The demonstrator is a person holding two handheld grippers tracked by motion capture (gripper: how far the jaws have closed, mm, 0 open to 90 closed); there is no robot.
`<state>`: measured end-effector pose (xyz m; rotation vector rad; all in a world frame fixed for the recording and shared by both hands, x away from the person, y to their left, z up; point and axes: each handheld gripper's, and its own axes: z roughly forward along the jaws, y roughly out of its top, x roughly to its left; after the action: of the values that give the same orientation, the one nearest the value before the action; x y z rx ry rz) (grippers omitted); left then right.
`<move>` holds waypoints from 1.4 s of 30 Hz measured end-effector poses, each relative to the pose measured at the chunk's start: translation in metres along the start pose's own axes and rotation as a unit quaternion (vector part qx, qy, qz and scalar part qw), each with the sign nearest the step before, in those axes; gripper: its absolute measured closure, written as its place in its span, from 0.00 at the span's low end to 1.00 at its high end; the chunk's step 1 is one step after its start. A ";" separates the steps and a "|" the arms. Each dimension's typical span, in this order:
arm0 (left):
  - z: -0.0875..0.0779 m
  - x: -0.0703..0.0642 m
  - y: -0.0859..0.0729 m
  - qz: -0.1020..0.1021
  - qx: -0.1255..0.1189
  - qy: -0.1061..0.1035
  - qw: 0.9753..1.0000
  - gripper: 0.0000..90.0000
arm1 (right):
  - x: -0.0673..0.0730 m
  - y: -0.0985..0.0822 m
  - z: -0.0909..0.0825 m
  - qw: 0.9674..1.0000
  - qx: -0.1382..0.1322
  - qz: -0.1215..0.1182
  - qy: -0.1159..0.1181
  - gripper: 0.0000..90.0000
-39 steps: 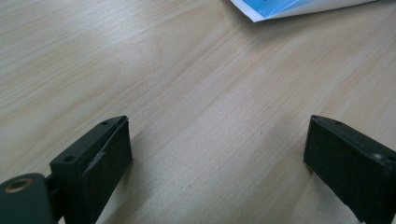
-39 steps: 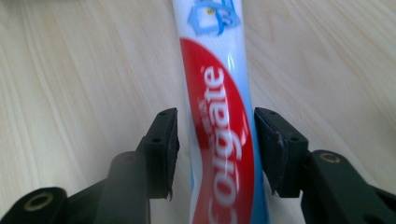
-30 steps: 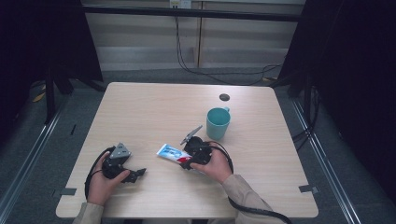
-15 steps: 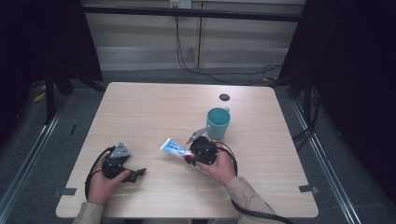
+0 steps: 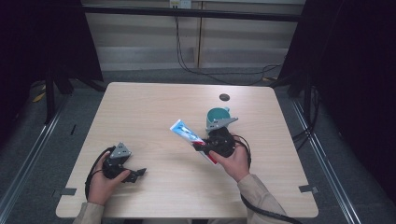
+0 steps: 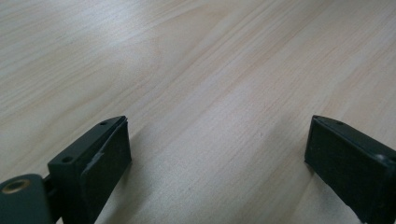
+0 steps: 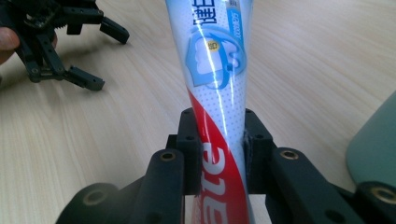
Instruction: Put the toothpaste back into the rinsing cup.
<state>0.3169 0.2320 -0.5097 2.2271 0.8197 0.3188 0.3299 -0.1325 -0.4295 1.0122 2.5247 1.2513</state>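
- Red, white and blue toothpaste tube is clamped in your right tool; both pads press its sides near the red end, tube body squeezed narrow at the grip.
- Those jaws have just been closing, with the tube between them.
- High view: right tool sits right of the worktop's centre, tube sticking out up and to the left of it, flat crimped end farthest from your hand.
- Tube looks lifted off the worktop; I can't tell for certain whether the far end touches the wood.
- Teal cup stands just behind the right tool, partly covered by its grey plate. In the right gripper view its rim shows at the right edge, beside the tool and apart from the tube.
- Your left tool rests at the near left of the worktop, well apart from the tube. Jaws stand wide apart with bare wood between them, nothing gripped.
- Right gripper view also catches the left tool at upper left, jaws spread.
- Small dark round spot on the worktop behind the cup; can't tell what it is.
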 end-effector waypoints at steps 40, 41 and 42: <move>0.000 0.000 0.000 -0.001 0.000 0.000 1.000 0.07 | -0.039 0.037 -0.045 0.992 -0.119 0.044 -0.004 0.82; 0.000 0.000 0.000 -0.001 -0.001 0.000 1.000 0.07 | -0.040 0.038 -0.046 0.991 -0.122 0.048 -0.002 0.82; 0.000 0.000 0.000 -0.002 -0.001 0.000 1.000 0.07 | -0.042 0.039 -0.047 0.991 -0.126 0.052 -0.003 0.82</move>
<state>0.3169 0.2317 -0.5099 2.2238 0.8223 0.3176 0.3622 -0.1729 -0.3770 1.0939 2.2587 1.5457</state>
